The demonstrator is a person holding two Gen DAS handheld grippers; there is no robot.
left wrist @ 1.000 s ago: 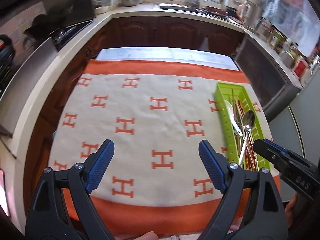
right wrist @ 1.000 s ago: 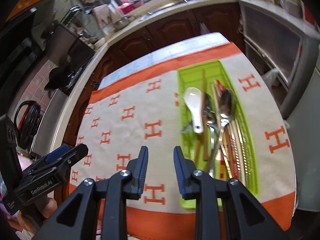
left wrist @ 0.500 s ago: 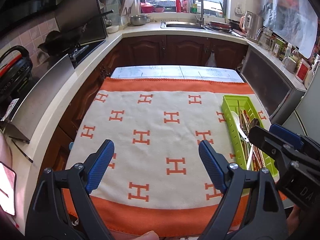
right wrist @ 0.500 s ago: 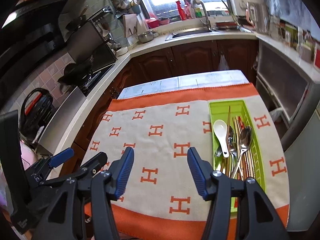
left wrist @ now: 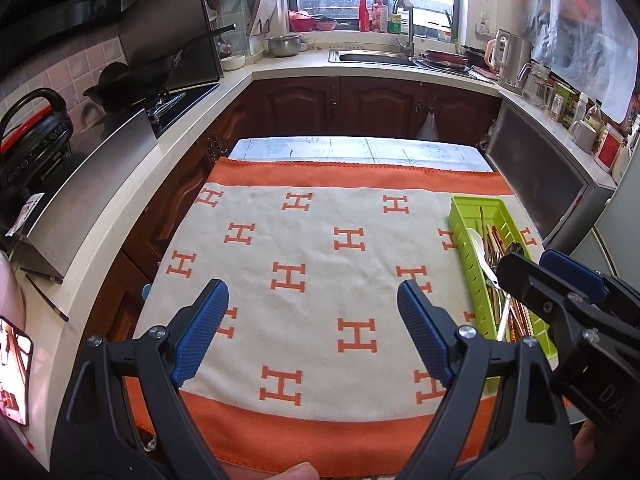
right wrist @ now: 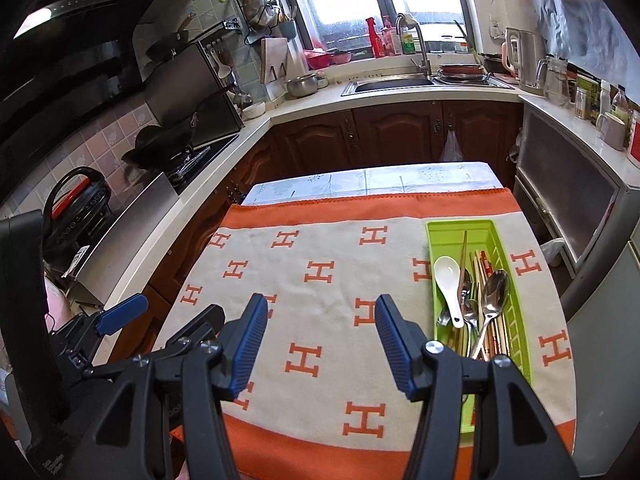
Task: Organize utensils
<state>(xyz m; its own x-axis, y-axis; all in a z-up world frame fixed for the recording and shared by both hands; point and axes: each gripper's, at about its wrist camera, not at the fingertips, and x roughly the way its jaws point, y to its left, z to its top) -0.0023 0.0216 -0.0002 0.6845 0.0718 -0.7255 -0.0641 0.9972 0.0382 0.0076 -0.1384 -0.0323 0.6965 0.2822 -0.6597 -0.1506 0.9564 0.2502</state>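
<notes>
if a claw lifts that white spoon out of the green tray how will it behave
The white spoon looks glazed ceramic, so probably stiff, slippery and chippable. It lies on top of the metal spoons in the green tray, so it should lift free, though its smooth handle might slip or swivel between the pads.

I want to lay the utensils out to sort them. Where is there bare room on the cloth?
The cloth is bare from its left edge to the green tray, and along the far orange border. It is crowded only inside the tray, where the white spoon, metal spoons and chopsticks lie piled.
</notes>
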